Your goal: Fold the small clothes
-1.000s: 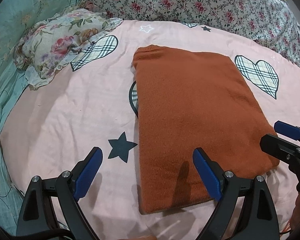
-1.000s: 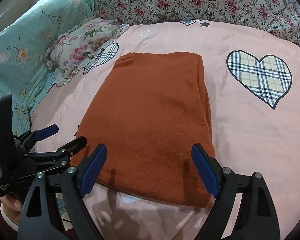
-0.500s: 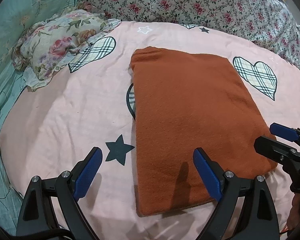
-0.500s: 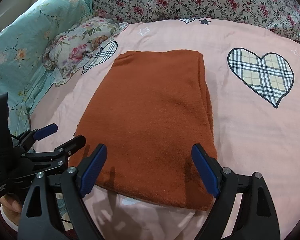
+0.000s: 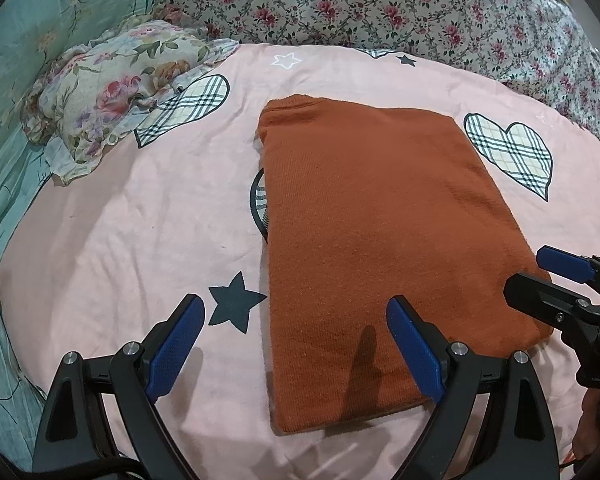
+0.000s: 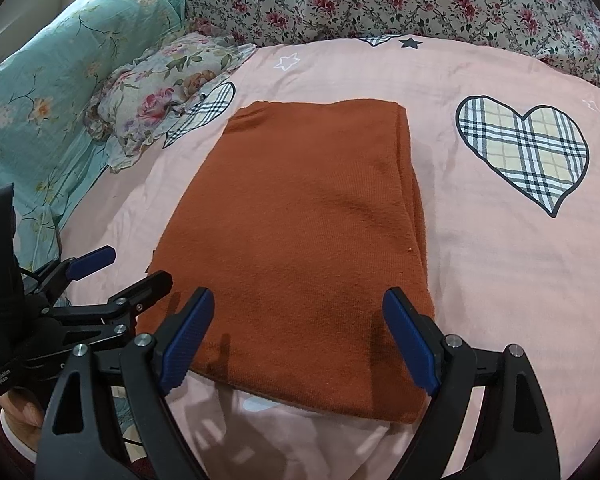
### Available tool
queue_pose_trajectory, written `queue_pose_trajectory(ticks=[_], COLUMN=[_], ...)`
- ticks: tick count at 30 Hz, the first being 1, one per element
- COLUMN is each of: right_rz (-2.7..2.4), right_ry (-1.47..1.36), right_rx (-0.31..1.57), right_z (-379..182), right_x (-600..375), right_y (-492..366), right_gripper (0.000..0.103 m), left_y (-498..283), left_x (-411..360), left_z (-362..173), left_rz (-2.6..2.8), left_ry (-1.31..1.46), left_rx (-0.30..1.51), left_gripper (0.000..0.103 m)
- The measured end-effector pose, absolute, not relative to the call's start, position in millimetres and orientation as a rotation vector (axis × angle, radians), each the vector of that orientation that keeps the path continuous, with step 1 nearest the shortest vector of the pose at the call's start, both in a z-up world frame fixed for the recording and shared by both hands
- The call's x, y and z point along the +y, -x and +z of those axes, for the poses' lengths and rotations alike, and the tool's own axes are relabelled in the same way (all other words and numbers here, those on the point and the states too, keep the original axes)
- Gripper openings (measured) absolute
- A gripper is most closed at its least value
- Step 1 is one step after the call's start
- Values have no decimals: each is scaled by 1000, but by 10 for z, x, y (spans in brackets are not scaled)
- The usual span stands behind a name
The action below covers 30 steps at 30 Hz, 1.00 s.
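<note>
A rust-orange knit garment (image 5: 380, 240) (image 6: 300, 232) lies folded into a flat rectangle on the pink bed sheet (image 5: 132, 232). My left gripper (image 5: 296, 344) hovers open over its near left corner, one blue pad above the sheet and the other above the cloth, holding nothing. My right gripper (image 6: 300, 336) is open over the garment's near edge, also holding nothing. Each gripper shows in the other's view: the right gripper (image 5: 548, 280) at the garment's right corner, the left gripper (image 6: 112, 276) at its left corner.
A floral pillow (image 5: 112, 92) (image 6: 164, 92) lies at the far left on the sheet. A flowered quilt (image 5: 380, 12) is bunched along the far side, and teal bedding (image 6: 52, 92) lies to the left. Plaid hearts and stars are printed on the sheet. A hand (image 6: 20, 412) holds the left gripper.
Both grippers have drawn back slightly from the garment and stayed open. The folded garment has not moved.
</note>
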State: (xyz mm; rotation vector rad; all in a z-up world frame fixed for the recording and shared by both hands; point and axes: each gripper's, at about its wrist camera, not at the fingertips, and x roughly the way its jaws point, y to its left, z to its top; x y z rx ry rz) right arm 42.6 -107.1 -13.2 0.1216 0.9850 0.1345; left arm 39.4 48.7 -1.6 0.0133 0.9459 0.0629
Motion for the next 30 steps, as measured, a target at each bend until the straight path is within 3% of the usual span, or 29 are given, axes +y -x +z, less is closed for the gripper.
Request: queue_pose_trajectory(ticks=[30], right_rz=[137], right_ry=[-122], right_rx=[982], right_z=[-154], right_x=[-1120], right_y=[-464], right_gripper=[86], left_y=[-429], left_x=[519], left_z=[-30], left_rz=[69], left_ry=[-1], left_rx=[949], left_gripper=[94])
